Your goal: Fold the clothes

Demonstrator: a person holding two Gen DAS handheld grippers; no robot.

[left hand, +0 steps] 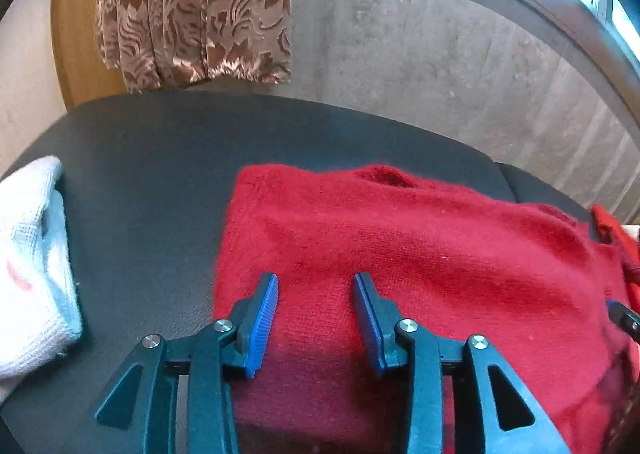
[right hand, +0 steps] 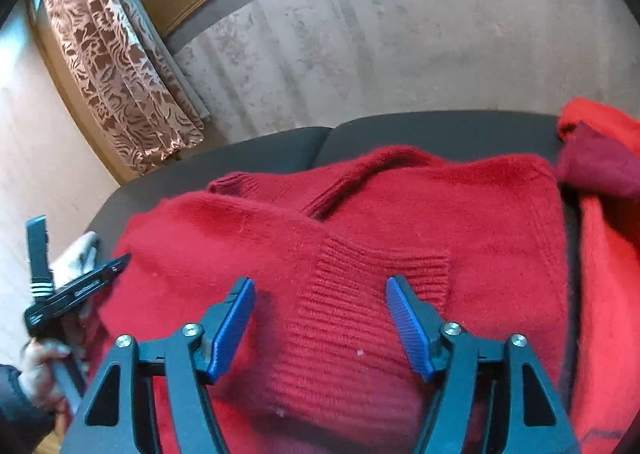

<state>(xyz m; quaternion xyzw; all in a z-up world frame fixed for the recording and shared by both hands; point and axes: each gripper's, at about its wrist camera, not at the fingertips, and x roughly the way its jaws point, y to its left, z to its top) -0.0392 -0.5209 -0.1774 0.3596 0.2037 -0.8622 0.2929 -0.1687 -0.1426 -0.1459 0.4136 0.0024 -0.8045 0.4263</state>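
Hovering over a red sweater (left hand: 420, 254) that fills the lower centre of both wrist views on a dark grey surface (left hand: 152, 182), the left gripper (left hand: 316, 318) and right gripper (right hand: 320, 324) both have their blue-padded jaws apart, nothing between them. Sleeves appear already crossed over the body, a ribbed cuff (right hand: 360, 314) lying just beyond the right gripper, so folding seems midway. Next, each gripper likely needs to pinch a near edge and carry it toward the collar; a white cloth (left hand: 32, 254) sits at the left edge.
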